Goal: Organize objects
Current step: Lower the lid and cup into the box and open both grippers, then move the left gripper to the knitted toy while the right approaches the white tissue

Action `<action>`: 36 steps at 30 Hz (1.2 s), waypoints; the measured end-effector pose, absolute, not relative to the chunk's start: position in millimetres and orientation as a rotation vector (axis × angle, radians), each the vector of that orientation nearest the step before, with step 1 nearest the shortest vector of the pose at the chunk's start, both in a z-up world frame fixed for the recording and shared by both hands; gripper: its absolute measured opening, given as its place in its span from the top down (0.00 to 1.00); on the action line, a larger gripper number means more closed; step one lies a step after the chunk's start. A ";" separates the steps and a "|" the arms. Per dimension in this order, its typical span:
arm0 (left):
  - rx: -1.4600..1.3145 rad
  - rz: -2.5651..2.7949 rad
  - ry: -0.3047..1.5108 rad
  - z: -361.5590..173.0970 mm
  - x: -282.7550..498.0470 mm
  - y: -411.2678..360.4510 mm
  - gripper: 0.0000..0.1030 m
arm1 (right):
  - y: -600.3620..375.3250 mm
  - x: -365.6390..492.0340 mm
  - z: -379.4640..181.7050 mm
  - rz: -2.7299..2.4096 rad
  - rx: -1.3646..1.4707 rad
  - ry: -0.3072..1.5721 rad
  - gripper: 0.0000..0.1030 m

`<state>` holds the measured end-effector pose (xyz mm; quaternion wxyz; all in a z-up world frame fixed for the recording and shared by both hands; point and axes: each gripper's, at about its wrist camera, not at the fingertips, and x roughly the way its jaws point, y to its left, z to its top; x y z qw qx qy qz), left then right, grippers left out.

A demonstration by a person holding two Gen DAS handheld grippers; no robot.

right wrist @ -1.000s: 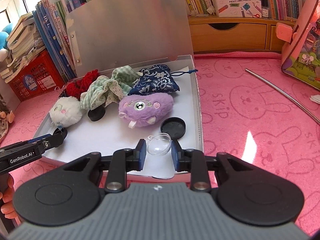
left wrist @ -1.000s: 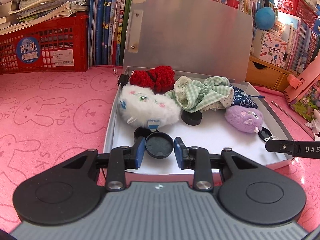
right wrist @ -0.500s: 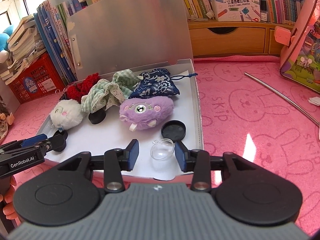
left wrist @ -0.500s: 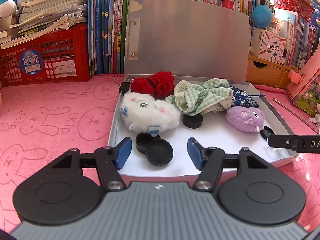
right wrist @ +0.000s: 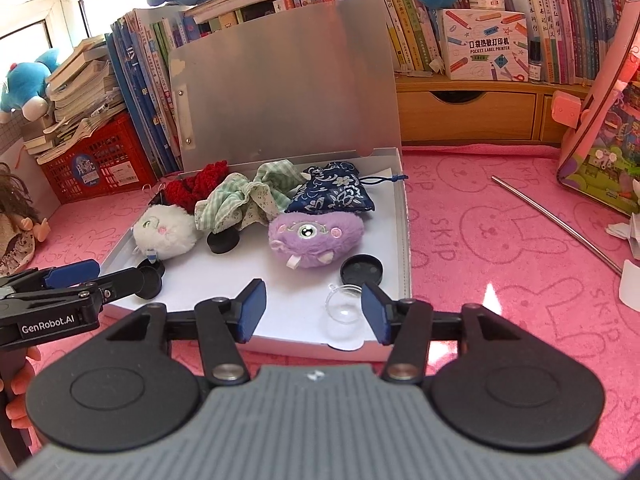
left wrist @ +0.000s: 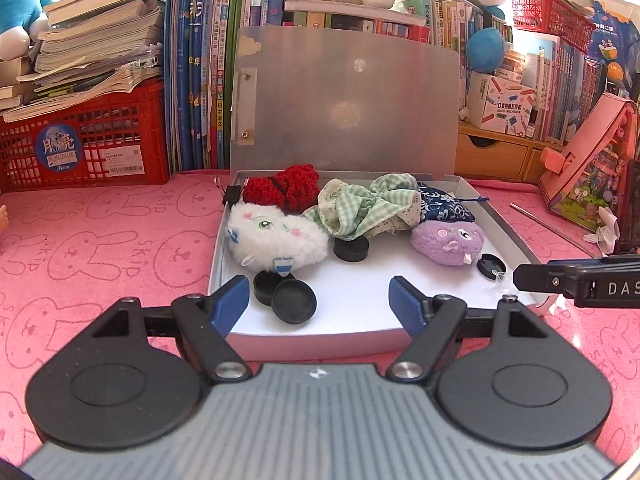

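While two plush toys [left wrist: 276, 236] share the box [left wrist: 320, 336], four black caps [left wrist: 294, 302] lie there.

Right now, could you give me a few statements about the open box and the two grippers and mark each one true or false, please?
1. The left gripper holds a black cap. False: its jaws stand apart, having just been opening, and the black cap lies free on the box floor between them.
2. The clear dome lies inside the box near its front edge. True.
3. The purple plush lies outside the box on the pink cloth. False: it lies inside the box, in front of the blue floral pouch.
4. The box lid stands raised. True.
5. The right gripper is shut on the clear dome. False: its jaws are open, having just been opening.
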<state>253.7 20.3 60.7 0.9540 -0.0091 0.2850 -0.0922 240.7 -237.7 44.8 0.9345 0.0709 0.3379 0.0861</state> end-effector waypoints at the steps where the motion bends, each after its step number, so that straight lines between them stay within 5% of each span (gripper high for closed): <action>1: -0.010 -0.196 0.574 62.3 249.0 19.9 0.21 | -236.8 236.6 46.2 0.182 0.136 0.685 0.34; 23: -0.029 -0.353 0.620 35.0 97.4 25.3 0.16 | -218.4 145.1 32.5 0.340 0.087 0.676 0.17; 36: -0.028 -0.436 0.641 15.1 56.7 3.3 0.17 | -225.9 126.2 21.9 0.335 0.125 0.709 0.15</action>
